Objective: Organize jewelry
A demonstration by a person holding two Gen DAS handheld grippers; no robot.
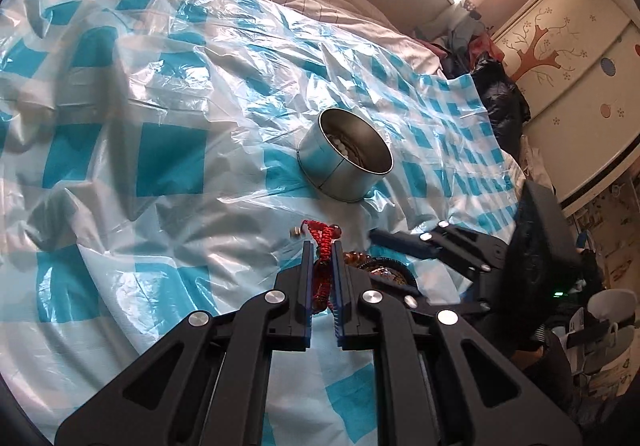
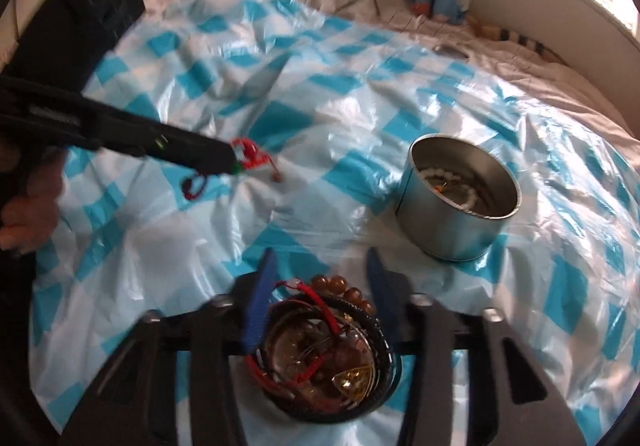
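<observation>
Fingers of the left gripper [image 1: 322, 250] are pinching a red braided bracelet [image 1: 325, 242]; right gripper [image 2: 320, 278] fingers are standing spread around the jewelry pile [image 2: 320, 350]. Only white beads [image 2: 440, 174] are lying in the tin [image 2: 440, 230]; most is remaining.

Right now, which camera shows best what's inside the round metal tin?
The right wrist view: it looks into the round metal tin, showing a white bead bracelet. The left wrist view shows the tin more side-on, with only a few white beads visible.
</observation>
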